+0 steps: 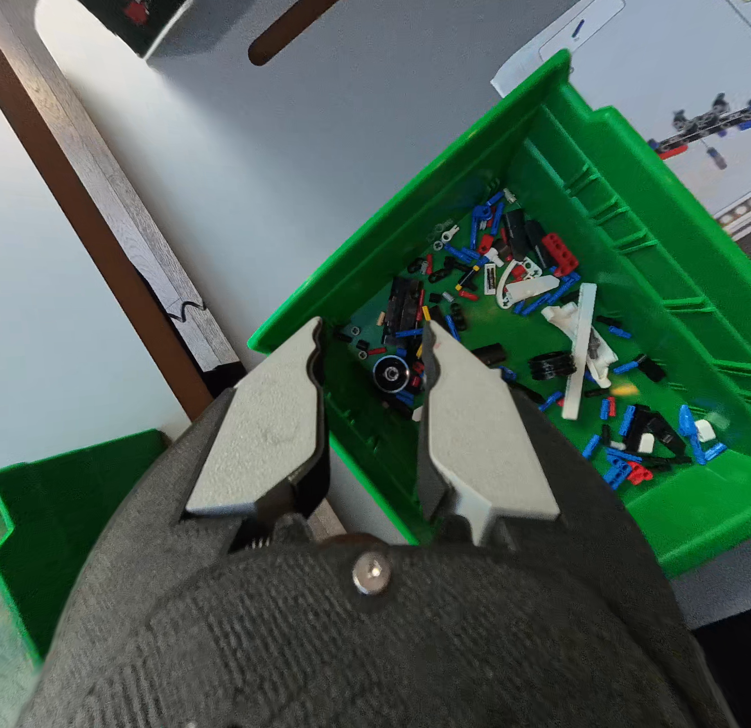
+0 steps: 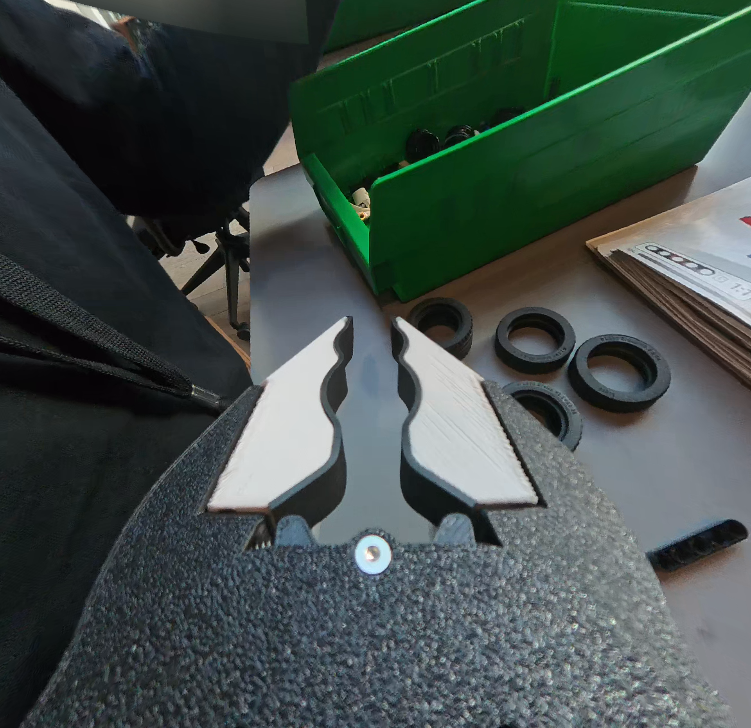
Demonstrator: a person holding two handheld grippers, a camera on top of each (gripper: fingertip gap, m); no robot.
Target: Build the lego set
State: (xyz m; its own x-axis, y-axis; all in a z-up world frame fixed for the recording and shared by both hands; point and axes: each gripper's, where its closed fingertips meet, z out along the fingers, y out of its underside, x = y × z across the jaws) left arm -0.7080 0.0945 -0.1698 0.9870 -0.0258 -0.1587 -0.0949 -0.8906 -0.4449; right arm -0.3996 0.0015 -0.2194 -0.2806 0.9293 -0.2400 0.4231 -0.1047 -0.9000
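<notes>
Above green bin (image 1: 410, 236), you held left tongs (image 1: 372, 330) open, empty, aimed at loose lego pieces (image 1: 508, 285), likely selecting part. Right tongs (image 2: 370, 327) hovered over desk (image 2: 609, 505), parted, empty, beside four tyres (image 2: 534, 344) staged near manual (image 2: 691, 273).

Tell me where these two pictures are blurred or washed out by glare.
Left wrist view: motion blur smears the green bin at its near right end, and a pale sheen washes the table. Right wrist view: mostly sharp on the four tires; the booklet edge softens, wide-angle bending throughout.
</notes>
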